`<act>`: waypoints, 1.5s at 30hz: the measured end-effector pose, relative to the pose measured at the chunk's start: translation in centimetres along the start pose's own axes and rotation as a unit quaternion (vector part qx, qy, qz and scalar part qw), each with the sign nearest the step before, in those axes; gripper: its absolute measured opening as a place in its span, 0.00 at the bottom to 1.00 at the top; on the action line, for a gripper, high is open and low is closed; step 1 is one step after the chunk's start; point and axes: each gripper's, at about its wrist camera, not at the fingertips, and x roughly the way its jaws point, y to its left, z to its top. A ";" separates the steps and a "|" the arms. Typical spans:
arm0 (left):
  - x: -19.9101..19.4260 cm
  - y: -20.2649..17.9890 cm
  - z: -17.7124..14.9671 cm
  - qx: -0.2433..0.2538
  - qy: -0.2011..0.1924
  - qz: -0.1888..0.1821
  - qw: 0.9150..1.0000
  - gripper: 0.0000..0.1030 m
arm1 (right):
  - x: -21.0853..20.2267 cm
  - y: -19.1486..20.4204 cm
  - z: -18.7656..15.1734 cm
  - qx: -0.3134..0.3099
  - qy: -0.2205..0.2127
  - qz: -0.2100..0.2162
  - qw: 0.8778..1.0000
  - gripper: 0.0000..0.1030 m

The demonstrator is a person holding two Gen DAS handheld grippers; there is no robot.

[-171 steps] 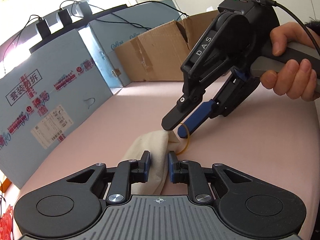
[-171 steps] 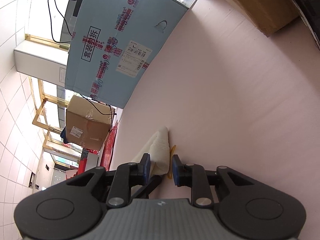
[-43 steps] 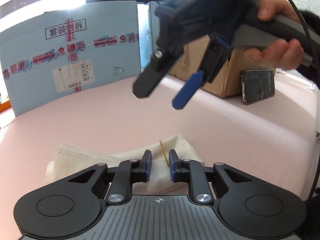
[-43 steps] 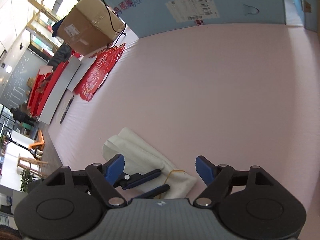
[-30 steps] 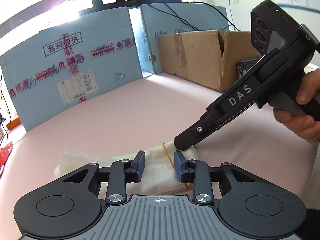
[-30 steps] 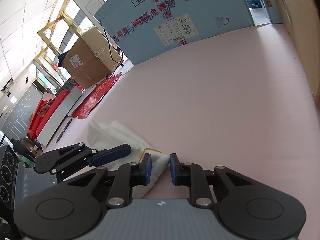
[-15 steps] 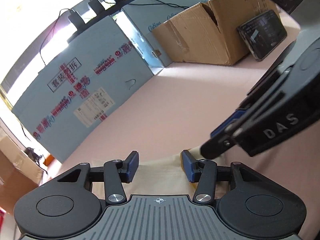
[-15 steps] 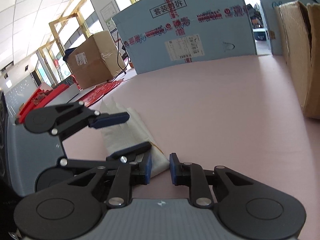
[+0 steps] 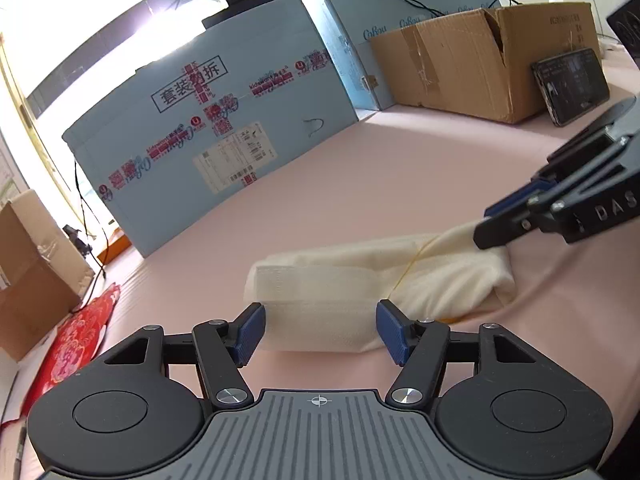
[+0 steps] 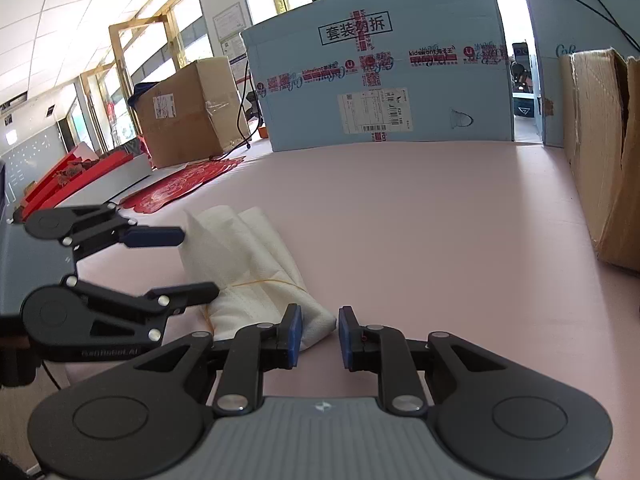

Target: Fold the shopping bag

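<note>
The cream shopping bag (image 9: 360,280) lies folded into a small bundle on the pink table, with a yellow rubber band (image 9: 408,276) around it. It also shows in the right wrist view (image 10: 256,272). My left gripper (image 9: 320,332) is open, its blue pads on either side of the bundle's near end without holding it. It also shows in the right wrist view (image 10: 176,262). My right gripper (image 10: 319,336) is slightly open and empty, right by the bundle's right corner. In the left wrist view my right gripper (image 9: 496,224) touches the bundle's right end.
A blue printed carton (image 9: 224,128) stands at the back of the pink table (image 9: 360,184). A brown cardboard box (image 9: 480,68) with a phone (image 9: 572,84) leaning on it stands at the back right. Red paper (image 9: 76,344) lies at the left edge.
My left gripper has opened wide and drawn back, so the bundle lies free. My right gripper has parted slightly from the bundle's corner.
</note>
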 end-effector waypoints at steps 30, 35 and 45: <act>2.1 -5.8 2.7 0.176 -0.063 0.035 0.982 0.62 | 0.8 0.2 1.0 0.000 0.027 -0.007 1.000 0.28; 3.2 -2.9 1.2 0.183 -0.037 0.078 0.979 0.62 | 0.9 0.5 1.0 -0.014 0.027 -0.011 0.999 0.28; 1.7 -0.5 -1.1 0.210 -0.134 0.008 0.968 0.65 | 1.3 2.2 0.7 -0.067 0.022 -0.018 0.997 0.36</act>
